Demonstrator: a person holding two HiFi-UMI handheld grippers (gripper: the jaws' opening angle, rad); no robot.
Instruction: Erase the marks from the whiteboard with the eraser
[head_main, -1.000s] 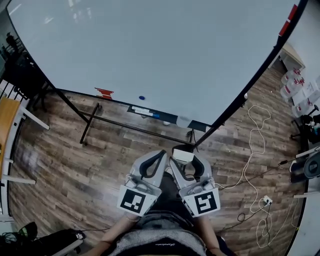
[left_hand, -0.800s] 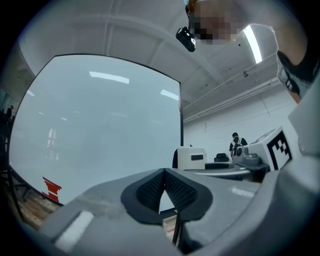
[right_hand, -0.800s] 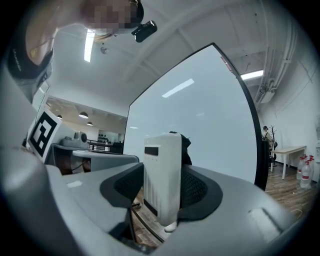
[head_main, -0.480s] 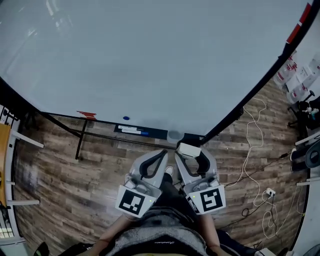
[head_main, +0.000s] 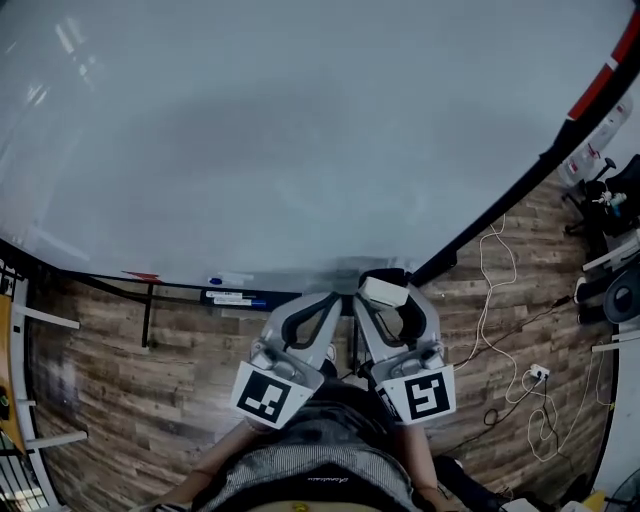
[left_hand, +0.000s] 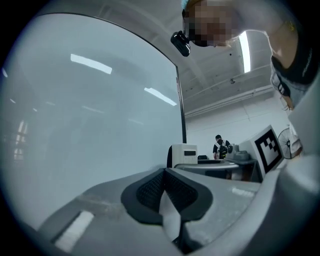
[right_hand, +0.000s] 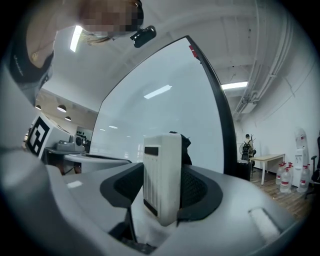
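The whiteboard (head_main: 300, 130) fills the upper head view, and I see no marks on the part in view. My right gripper (head_main: 383, 293) is shut on the white eraser (head_main: 383, 290), just in front of the board's lower edge. In the right gripper view the eraser (right_hand: 161, 177) stands upright between the dark pads, with the board (right_hand: 165, 110) behind it. My left gripper (head_main: 335, 301) is beside the right one, shut with nothing in it. In the left gripper view its pads (left_hand: 150, 190) meet; the board (left_hand: 90, 125) is at left and the eraser (left_hand: 182, 154) at right.
The board's ledge holds a red marker (head_main: 140, 275), a blue marker (head_main: 215, 281) and a labelled strip (head_main: 232, 299). A stand leg (head_main: 148, 312) runs over the wood floor. White cables (head_main: 497, 300) and a power strip (head_main: 541, 372) lie at right. A person (left_hand: 219, 145) stands far off.
The board has come nearer and fills more of the head view. Both grippers have moved up to its lower edge, the right one still shut on the eraser.
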